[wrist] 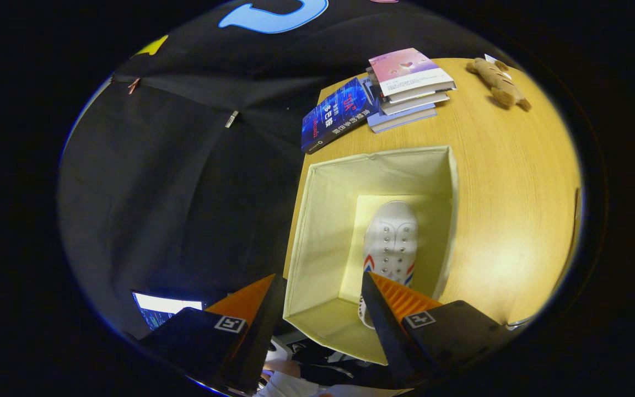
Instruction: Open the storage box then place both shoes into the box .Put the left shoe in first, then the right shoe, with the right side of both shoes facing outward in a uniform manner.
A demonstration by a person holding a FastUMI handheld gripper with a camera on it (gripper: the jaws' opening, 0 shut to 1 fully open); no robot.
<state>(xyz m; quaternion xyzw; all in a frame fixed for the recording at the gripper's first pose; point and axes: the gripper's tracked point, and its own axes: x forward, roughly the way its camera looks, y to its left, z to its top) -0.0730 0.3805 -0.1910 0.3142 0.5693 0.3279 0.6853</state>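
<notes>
You are holding the gripper [317, 286] above the open storage box [317, 220], its fingers [389, 300] standing wide apart and gripping nothing. One white shoe [390, 242] is lying on the box floor against the right wall, toe pointing away from you, its heel passing behind the right finger. The box is sitting on the wooden counter [505, 193] at its left edge. Beyond the box, a stack of books [405, 88] and a blue book [335, 114] are resting, with a plush toy [498, 81] further right.
</notes>
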